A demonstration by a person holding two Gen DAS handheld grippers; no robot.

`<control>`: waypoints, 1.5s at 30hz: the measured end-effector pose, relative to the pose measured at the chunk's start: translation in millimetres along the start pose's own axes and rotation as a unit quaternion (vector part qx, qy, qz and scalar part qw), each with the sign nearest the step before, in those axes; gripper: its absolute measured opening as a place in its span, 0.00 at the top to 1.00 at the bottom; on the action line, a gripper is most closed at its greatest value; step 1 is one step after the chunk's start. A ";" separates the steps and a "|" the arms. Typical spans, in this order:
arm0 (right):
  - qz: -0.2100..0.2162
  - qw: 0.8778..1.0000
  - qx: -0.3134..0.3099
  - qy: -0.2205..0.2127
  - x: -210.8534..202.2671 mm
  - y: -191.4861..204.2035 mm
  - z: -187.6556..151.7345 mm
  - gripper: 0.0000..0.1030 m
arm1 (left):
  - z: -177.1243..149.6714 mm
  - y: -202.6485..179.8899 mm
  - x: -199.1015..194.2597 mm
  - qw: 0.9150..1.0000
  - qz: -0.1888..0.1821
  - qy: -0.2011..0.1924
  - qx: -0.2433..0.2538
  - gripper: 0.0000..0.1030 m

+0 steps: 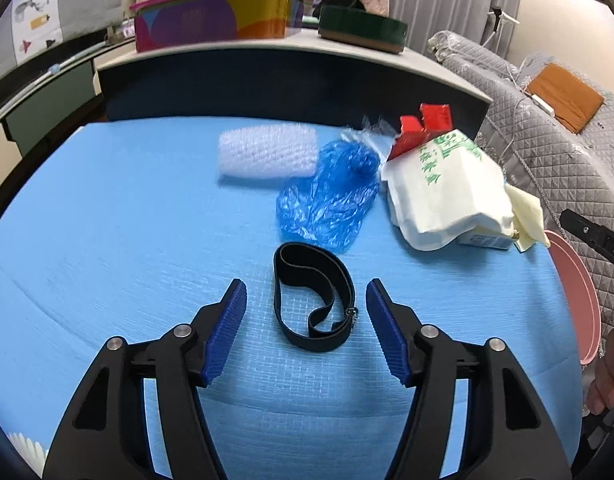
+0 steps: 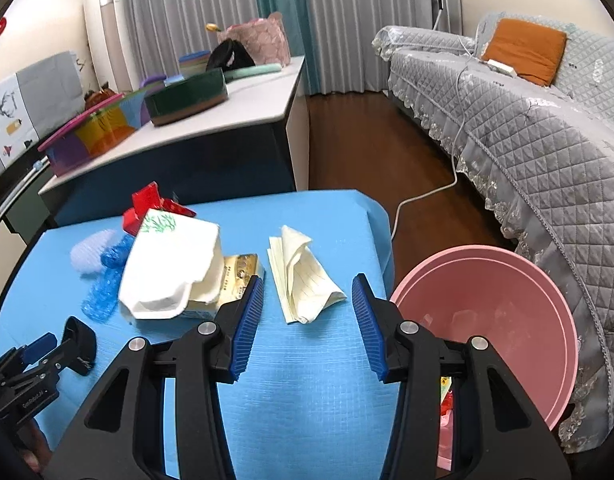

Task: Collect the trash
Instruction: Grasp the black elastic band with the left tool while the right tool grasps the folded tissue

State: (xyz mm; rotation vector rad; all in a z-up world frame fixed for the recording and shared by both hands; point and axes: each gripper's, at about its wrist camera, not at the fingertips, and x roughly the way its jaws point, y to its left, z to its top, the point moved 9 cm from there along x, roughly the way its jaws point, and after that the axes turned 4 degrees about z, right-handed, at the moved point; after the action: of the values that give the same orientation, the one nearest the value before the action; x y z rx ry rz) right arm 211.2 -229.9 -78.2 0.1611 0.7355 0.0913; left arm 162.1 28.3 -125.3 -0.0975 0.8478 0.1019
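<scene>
The left gripper (image 1: 305,300) stands wide open above the blue mat (image 1: 107,260), its ribbed blue pads on either side of a black elastic band (image 1: 313,300) that lies in a loop on the mat; the pads do not touch it. The right gripper (image 2: 309,300) is about half open and holds nothing, and a crumpled sheet of lined paper (image 2: 303,276) lies on the mat between and just ahead of its fingers. Beyond the band lie a crumpled blue plastic bag (image 1: 331,200) and, farther back, a piece of white bubble wrap (image 1: 267,152). To their right sits a white bag with green print (image 1: 447,188), with a red wrapper (image 1: 423,128) at its far end. A pink basin (image 2: 487,312) stands beside the mat's right edge, next to a sofa under a grey quilted cover (image 2: 547,140).
</scene>
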 end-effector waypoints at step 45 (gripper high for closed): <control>0.017 0.999 -0.041 0.002 -27.0 20.1 -6.1 0.99 | 1.0 -29.7 -24.6 0.999 -0.019 -0.019 0.043 0.82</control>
State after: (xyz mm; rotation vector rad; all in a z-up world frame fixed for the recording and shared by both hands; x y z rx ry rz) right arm 186.6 -213.2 -61.3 0.0957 0.7327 0.1544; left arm 150.6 -2.3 -104.8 -0.0310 0.8118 0.0310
